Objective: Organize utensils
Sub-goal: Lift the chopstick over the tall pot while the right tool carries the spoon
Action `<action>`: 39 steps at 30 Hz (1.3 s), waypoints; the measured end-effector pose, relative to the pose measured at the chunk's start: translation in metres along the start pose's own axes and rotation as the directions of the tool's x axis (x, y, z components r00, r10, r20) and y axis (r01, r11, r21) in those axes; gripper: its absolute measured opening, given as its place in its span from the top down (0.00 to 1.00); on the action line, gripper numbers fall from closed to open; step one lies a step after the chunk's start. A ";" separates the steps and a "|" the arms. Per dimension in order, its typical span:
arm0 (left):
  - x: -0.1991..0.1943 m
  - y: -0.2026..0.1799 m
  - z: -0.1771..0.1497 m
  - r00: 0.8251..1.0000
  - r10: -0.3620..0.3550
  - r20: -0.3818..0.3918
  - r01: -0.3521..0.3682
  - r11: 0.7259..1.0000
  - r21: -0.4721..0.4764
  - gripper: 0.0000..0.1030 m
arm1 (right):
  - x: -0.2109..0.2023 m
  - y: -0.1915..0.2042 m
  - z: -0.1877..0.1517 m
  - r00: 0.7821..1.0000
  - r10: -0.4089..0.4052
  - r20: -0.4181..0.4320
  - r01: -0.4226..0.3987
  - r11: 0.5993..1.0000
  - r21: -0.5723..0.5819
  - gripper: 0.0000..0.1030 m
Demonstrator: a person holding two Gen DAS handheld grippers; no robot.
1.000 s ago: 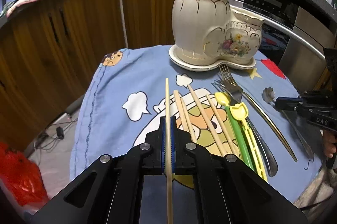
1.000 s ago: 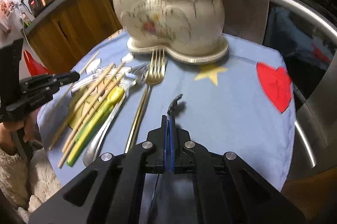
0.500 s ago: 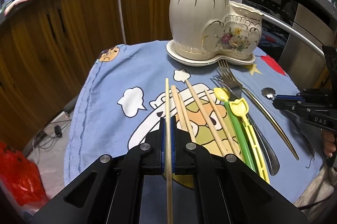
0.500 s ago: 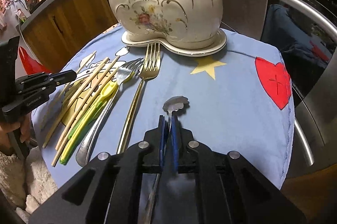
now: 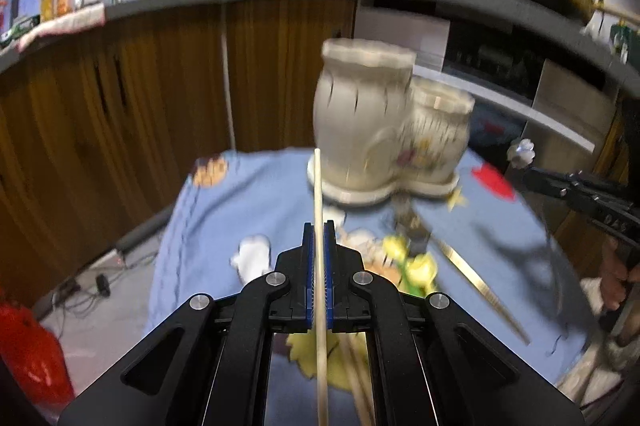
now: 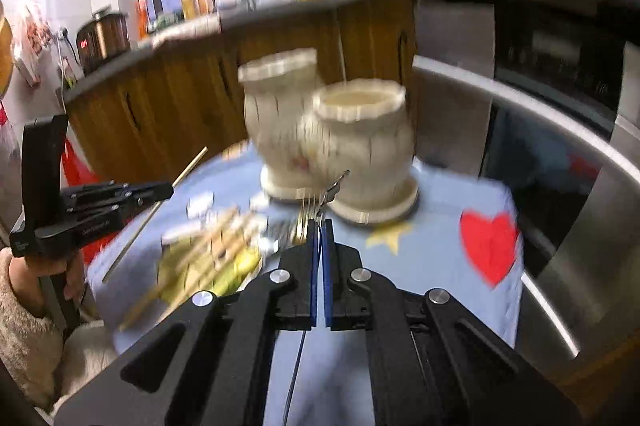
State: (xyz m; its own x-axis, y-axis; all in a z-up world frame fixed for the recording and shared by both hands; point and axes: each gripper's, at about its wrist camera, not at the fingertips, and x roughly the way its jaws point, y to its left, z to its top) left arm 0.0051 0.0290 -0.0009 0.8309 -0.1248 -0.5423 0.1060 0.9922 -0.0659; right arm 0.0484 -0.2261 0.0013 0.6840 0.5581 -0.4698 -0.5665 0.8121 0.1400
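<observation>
Left fingers point(image 5: 319, 226): pressed on a single wooden chopstick point(image 5: 318, 193), clamped partway along its length.
Chopstick axis: runs straight out along the fingers; its free tip points at the foot of the tall pot point(image 5: 360, 113) of the ceramic holder and stops short of it, below the mouth.
Right fingers point(image 6: 319, 224): pinched on the thin handle of a small metal spoon point(image 6: 334, 187), whose bowl sticks out ahead of the tips.
Spoon axis: in line with the fingers; the bowl lies in front of the low pot point(image 6: 360, 141), beneath its rim. In the left view the spoon bowl point(image 5: 521, 153) hangs to the right of the holder.
Which hand is nearer what: the left lines up with the tall pot, the right with the low one.
What the move turns on, as I judge it: each tip sits under its opening, so it must be lifted over the rim and tipped down.
Rest of the utensils: remaining chopsticks point(image 6: 208, 242) and a gold fork point(image 5: 476, 274) lie on the blue-clothed desk point(image 5: 224, 209), blurred.
</observation>
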 end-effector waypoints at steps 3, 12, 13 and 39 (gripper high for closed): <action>-0.010 -0.003 0.019 0.996 -0.039 0.079 0.039 0.999 0.004 0.95 | -0.007 0.002 0.016 0.996 -0.023 0.086 0.024 1.000 -0.006 0.98; -0.007 -0.015 0.126 0.926 -0.134 0.353 0.145 0.989 -0.006 0.95 | -0.011 -0.017 0.105 0.915 -0.085 0.394 0.074 0.996 0.043 0.98; -0.002 -0.017 0.137 0.917 -0.129 0.378 0.145 0.989 -0.012 0.95 | -0.006 -0.021 0.112 0.909 -0.094 0.407 0.080 0.995 0.053 0.98; 0.065 -0.011 0.126 0.922 -0.031 0.387 0.076 0.992 -0.102 0.95 | 0.066 -0.066 0.096 0.955 -0.111 0.277 0.090 0.992 0.087 0.98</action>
State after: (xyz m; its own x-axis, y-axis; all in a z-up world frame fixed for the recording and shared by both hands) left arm 0.1271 0.0097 0.0699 0.9738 -0.1470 -0.1736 0.1130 0.9749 -0.1920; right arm 0.1751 -0.2262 0.0452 0.8428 0.4898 -0.2230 -0.4604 0.8708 0.1728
